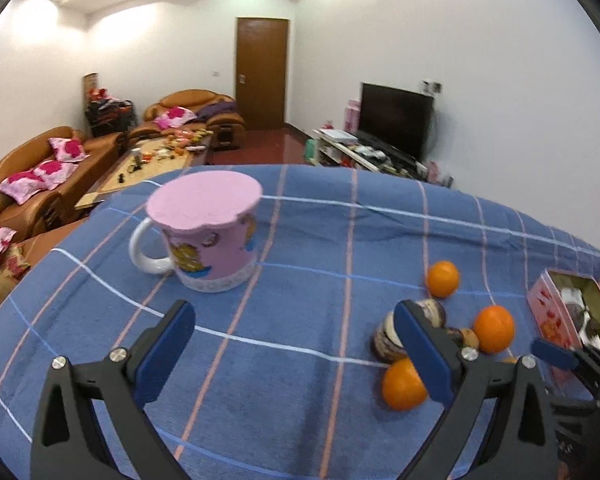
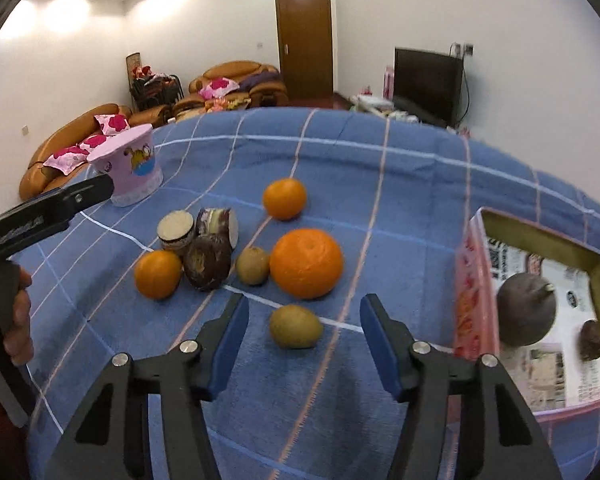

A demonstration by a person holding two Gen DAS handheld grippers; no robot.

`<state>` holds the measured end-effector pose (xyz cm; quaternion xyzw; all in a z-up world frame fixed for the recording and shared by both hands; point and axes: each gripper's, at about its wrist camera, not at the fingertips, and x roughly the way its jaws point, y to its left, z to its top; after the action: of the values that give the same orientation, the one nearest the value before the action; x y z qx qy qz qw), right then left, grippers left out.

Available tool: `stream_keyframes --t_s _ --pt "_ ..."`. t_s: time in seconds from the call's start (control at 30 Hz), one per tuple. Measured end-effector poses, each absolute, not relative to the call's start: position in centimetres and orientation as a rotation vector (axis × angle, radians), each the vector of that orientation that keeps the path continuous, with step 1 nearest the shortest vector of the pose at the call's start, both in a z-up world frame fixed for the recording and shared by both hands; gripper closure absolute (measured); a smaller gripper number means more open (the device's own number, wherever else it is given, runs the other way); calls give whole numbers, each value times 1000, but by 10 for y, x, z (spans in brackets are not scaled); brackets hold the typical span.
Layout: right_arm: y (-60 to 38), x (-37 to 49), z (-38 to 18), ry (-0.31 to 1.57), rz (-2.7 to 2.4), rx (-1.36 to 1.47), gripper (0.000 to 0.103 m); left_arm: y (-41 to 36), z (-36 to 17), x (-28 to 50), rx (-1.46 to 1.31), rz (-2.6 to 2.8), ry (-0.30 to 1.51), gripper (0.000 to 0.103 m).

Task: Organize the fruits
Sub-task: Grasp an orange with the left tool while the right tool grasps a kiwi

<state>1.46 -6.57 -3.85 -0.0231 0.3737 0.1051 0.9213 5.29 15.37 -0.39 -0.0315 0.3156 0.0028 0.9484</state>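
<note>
Fruit lies on a blue checked tablecloth [image 2: 380, 184]. In the right wrist view a kiwi [image 2: 296, 327] lies just ahead of my open, empty right gripper [image 2: 304, 344], between its blue pads. Behind it are a large orange [image 2: 306, 263], a second kiwi [image 2: 252, 265], a far orange [image 2: 285, 198], a left orange [image 2: 158, 274] and dark brown cut pieces [image 2: 208, 267]. A pink box [image 2: 470, 280] at the right holds a dark round fruit [image 2: 526, 314]. My left gripper [image 1: 294, 352] is open and empty over bare cloth, with oranges [image 1: 404, 385] to its right.
A pink mug [image 1: 210, 232] stands upside down on the cloth ahead of the left gripper; it also shows in the right wrist view [image 2: 132, 172]. The pink box shows at the right edge of the left wrist view [image 1: 548, 312]. Sofas, a TV and a door lie beyond the table.
</note>
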Motion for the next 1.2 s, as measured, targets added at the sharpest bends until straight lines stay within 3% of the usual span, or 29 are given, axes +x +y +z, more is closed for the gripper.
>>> stream_keyframes --t_s 0.07,0.3,0.4,0.57,0.8,0.93,1.03,1.13,1.2 --pt "-65 18 -42 789 214 -47 51 148 -5 54 -39 -22 660 2" --pt "-63 30 -53 881 231 -30 60 123 -15 54 45 -128 726 2" --pt "-62 30 -53 879 242 -27 71 117 -16 50 51 -169 735 2" --pt "-71 20 -43 813 239 16 71 110 -18 49 58 -222 752 5" --pt "-84 7 -29 712 216 61 71 87 -30 52 147 -260 796 28" --pt "-82 7 -29 710 220 54 71 80 -40 57 176 -255 831 32" --pt "-83 6 -28 714 224 51 71 83 -45 62 152 -248 864 40" --pt "-82 6 -29 713 226 50 71 90 -47 66 94 -274 892 50" --pt "-82 6 -30 713 225 49 71 91 -47 65 76 -292 889 63"
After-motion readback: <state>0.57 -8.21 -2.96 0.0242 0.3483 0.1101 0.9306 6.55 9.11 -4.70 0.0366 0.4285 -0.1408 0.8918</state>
